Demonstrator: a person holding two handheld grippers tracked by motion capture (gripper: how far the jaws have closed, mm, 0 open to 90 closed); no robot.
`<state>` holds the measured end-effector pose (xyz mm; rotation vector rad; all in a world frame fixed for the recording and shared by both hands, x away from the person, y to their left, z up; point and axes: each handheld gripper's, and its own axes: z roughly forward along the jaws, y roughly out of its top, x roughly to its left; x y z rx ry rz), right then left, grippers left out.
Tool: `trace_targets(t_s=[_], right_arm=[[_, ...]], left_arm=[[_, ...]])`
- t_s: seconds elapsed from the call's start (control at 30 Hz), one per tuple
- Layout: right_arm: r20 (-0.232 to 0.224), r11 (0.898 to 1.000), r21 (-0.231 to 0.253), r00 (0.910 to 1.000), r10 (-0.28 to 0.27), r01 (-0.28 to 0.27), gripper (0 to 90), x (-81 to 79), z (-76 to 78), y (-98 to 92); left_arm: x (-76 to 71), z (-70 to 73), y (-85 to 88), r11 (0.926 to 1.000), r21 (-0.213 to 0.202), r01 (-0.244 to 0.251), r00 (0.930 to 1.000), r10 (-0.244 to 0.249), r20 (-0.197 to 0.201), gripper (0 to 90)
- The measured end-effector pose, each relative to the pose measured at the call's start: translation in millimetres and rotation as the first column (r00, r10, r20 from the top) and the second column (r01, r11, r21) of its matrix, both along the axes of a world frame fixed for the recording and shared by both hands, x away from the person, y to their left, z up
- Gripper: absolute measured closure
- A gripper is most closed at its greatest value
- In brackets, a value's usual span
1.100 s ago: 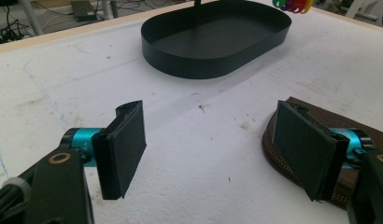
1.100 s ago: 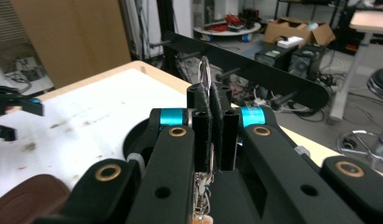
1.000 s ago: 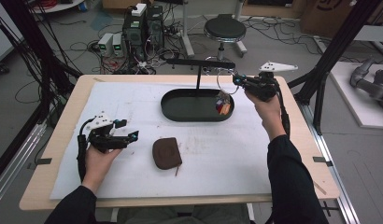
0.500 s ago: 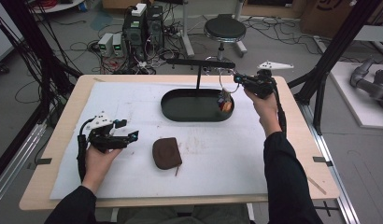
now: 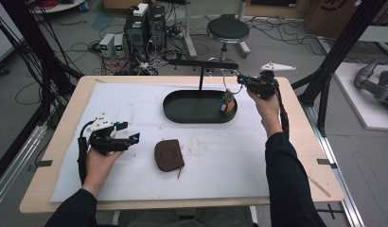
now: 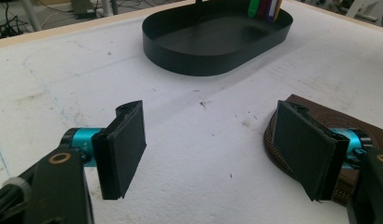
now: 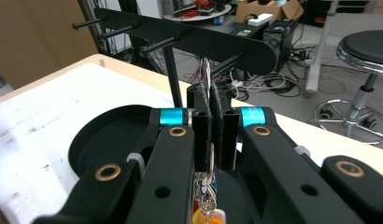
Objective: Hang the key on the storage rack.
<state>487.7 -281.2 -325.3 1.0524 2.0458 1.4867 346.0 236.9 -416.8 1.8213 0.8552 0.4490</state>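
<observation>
Right claw [image 7: 212,122] is clenched on a key ring [image 7: 206,74] just below the rack's [image 7: 189,39] far-right peg [image 7: 225,63]. Risk: ring misses the peg, and the keys [image 5: 227,103] drop into the tray [image 5: 182,113]. Left claw [image 6: 213,151] rests released on the desk [image 5: 220,156].

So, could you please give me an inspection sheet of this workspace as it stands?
Surface: white mat, scuffed, on a wooden table.
Job's things: key ring near a peg of the black rack; key bunch hangs over the tray.
Clutter: brown pouch.
Grippers: right gripper shut on key ring; left gripper open.
Cables: tangled on floor.
Surroundings: stool, computers.
</observation>
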Motion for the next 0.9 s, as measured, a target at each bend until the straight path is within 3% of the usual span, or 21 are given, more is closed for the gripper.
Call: trace_targets(t_s=[0.9], right_arm=[[0.0,0.998,-0.002,0.9981,-0.062,0.062,83.0,2.4,-2.8,-2.1]], left_arm=[[-1.0,-0.6,1.1,1.0,-0.007,-0.002,1.0,0.002,-0.003,25.8]])
